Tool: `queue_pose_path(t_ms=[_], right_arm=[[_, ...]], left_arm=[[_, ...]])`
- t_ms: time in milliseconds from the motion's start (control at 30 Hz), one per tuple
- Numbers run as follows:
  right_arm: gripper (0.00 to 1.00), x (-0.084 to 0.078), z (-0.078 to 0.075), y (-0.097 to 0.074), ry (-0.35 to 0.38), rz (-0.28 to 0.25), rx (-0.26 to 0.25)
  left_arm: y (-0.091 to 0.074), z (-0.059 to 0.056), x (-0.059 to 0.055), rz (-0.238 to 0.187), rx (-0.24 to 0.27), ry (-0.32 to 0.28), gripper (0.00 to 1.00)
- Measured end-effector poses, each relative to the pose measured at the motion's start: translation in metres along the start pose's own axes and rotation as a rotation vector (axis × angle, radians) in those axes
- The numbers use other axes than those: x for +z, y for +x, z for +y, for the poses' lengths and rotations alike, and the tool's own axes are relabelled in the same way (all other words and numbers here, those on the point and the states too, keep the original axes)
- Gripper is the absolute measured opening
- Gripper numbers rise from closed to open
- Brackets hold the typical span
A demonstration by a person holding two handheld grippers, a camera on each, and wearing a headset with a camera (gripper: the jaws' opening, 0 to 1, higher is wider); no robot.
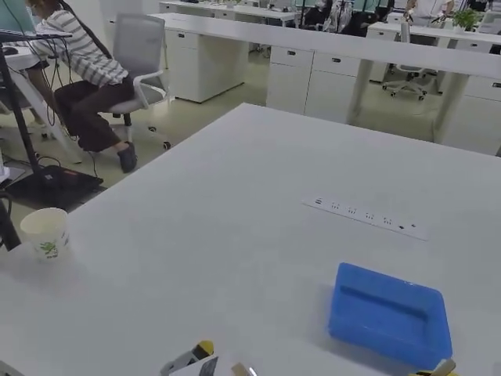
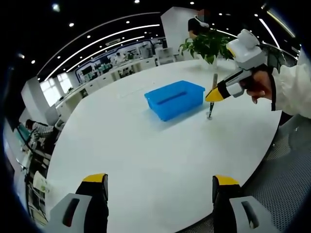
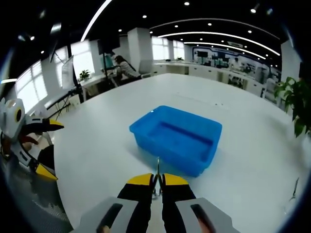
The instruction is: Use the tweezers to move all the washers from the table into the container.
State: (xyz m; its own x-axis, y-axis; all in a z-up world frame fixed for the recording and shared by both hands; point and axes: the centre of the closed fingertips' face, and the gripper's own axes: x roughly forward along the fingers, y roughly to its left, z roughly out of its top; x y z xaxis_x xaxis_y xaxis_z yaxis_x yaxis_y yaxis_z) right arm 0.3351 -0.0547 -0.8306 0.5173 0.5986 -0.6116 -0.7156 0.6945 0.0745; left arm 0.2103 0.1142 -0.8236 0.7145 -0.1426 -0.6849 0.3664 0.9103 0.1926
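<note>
White table (image 1: 235, 235): broad, smooth, mostly bare.

Blue container (image 1: 389, 313): on the table, open side up, on my right. I can make out nothing inside it from the right gripper view.

Left gripper (image 2: 160, 180): jaws wide apart and holding nothing. It hovers over bare table, well apart from the container.

Right gripper (image 3: 156, 182): jaws pressed together on the tweezers (image 2: 211, 108), which stick out forward between them. In the left gripper view the tweezers point steeply down, with the tip at or just above the table, just beside the container's wall. I cannot tell whether the tweezer tips themselves are together or apart.

Washers: too small to make out in any view. I cannot tell whether one lies under the tip.

Judgement: the step in hand is a pick-up.
- A flat washer on this smooth top will likely skate, so I should come down steeply.
- One tine goes through the hole and the other outside the rim, then I pinch gently.
- I lift straight up, clear the container wall low, and release well inside.
- The left gripper is free to steady the container if it shifts.
</note>
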Motion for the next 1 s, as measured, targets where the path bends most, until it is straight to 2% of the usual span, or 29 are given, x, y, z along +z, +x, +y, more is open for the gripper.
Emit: queue_pose_path(t_ms=[400, 1000], right_arm=[[0.02, -0.0018, 0.0026, -0.0021, -0.003, -0.021, 0.000], [0.01, -0.0013, -0.0007, -0.0014, -0.002, 0.022, -0.001]], left_arm=[[0.0006, -0.0007, -0.0008, 0.006, -0.003, 0.008, 0.90], [0.0005, -0.0009, -0.0006, 0.005, 0.001, 0.014, 0.90]])
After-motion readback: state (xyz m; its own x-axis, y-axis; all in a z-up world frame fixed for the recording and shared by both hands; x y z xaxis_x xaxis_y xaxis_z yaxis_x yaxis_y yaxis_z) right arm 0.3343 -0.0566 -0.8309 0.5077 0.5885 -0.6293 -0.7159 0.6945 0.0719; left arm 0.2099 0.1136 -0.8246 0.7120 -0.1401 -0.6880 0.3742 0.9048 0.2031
